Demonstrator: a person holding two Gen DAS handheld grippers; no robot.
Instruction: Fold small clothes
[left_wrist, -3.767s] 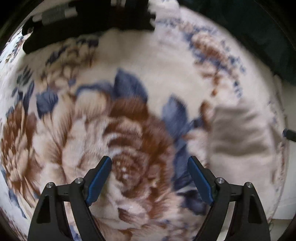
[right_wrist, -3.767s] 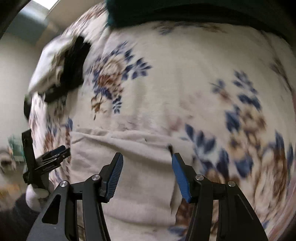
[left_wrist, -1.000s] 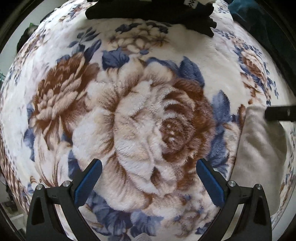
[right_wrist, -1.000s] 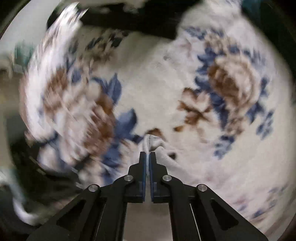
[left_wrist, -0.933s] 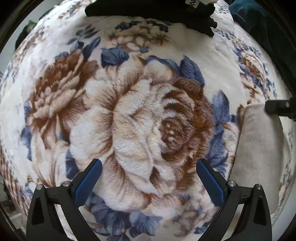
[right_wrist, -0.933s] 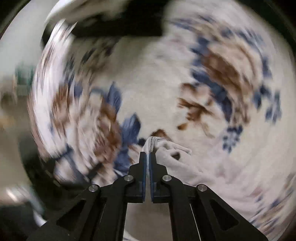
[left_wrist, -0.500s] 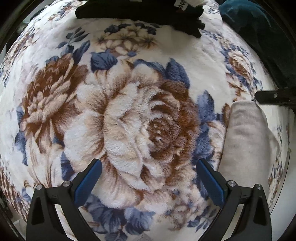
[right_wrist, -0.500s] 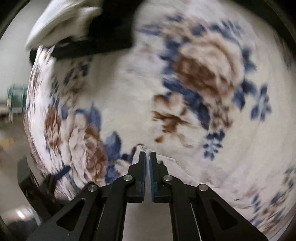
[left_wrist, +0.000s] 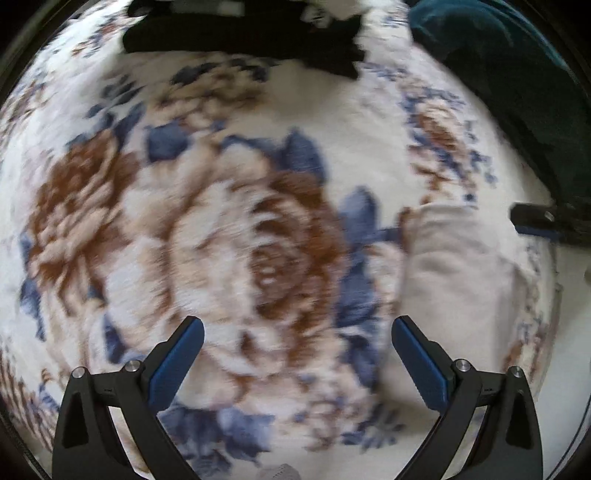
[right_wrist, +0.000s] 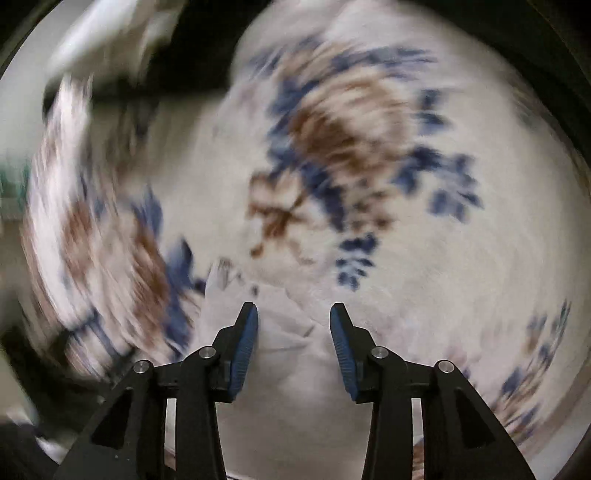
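A small beige garment (left_wrist: 461, 280) lies folded on the flowered blanket (left_wrist: 229, 236), to the right of my left gripper (left_wrist: 297, 350). That gripper hangs open over the big brown rose, with nothing between its fingers. In the right wrist view the same beige garment (right_wrist: 291, 354) lies under my right gripper (right_wrist: 293, 332). Its jaws are opening, and the pads stand apart from the cloth's crumpled top corner, which lies between them. A tip of the right gripper (left_wrist: 535, 221) shows at the far right of the left wrist view, just past the garment's edge. Both views are blurred.
A pile of black clothes (left_wrist: 258, 33) lies along the far edge of the blanket. A dark teal cloth (left_wrist: 517, 74) sits at the back right. White and black clothes (right_wrist: 122, 48) show blurred at the top left of the right wrist view.
My right gripper was shut on the garment's corner and now stands open, with the cloth left lying on the blanket. The left gripper drifted a little, so the garment sits nearer the view's middle.
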